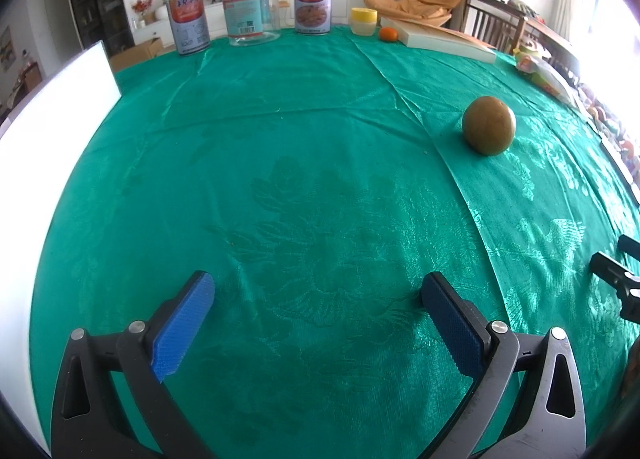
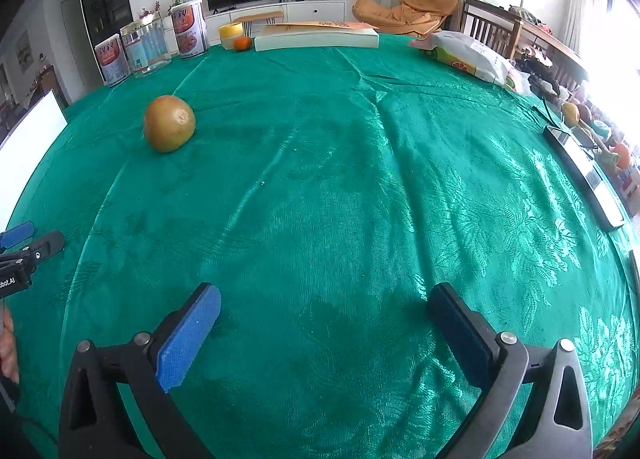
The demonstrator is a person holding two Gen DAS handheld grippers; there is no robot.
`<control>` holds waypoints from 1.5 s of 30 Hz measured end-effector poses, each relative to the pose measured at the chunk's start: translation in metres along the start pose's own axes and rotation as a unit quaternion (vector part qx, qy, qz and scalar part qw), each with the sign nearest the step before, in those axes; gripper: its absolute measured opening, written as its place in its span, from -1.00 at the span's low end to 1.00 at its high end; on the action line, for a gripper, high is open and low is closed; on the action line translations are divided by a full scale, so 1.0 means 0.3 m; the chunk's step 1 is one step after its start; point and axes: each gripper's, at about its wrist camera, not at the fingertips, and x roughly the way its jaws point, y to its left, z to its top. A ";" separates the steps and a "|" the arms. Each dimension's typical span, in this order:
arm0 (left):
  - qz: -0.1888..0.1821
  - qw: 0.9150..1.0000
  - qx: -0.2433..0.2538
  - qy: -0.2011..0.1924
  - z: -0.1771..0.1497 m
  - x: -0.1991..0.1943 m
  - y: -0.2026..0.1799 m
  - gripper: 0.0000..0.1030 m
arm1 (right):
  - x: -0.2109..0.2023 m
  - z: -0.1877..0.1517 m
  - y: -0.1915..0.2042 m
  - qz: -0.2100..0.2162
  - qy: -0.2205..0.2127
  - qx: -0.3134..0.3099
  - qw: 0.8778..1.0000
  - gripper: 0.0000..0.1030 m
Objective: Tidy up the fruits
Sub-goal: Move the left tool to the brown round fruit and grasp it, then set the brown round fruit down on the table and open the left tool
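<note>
A large brownish-green round fruit (image 1: 488, 125) (image 2: 169, 128) rests alone on the green tablecloth (image 1: 280, 179) (image 2: 360, 179). A small orange fruit (image 1: 388, 34) (image 2: 242, 43) lies at the far edge beside a yellow-lidded tub (image 1: 363, 21) (image 2: 231, 34). My left gripper (image 1: 318, 291) is open and holds nothing; the big fruit lies far ahead to its right. My right gripper (image 2: 324, 303) is open too, with the big fruit far ahead to its left. More fruits (image 2: 592, 127) are piled at the right edge of the table.
Two printed cans (image 1: 188, 25) (image 1: 313, 2) and a clear jar (image 1: 251, 7) stand along the far edge. A flat white box (image 2: 316, 39) and a snack bag (image 2: 468, 55) lie at the back right. A white board (image 1: 44, 131) stands at the left, a dark tray (image 2: 584, 175) at the right.
</note>
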 end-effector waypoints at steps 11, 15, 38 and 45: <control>-0.019 1.000 0.013 0.005 -0.004 -0.009 -0.014 0.98 | 0.000 0.000 -0.001 0.000 0.000 0.000 1.000 1.00; -0.119 0.992 0.041 0.001 0.064 -0.038 -0.126 0.96 | 0.000 0.001 -0.001 0.000 0.000 0.000 1.000 1.00; -0.050 0.998 0.025 0.000 0.248 0.042 -0.054 -0.03 | 0.000 0.004 -0.002 0.002 0.001 -0.003 1.000 1.00; 0.016 0.999 -0.024 0.015 0.103 0.019 0.274 -0.01 | 0.003 0.017 0.000 0.006 0.010 -0.002 1.000 1.00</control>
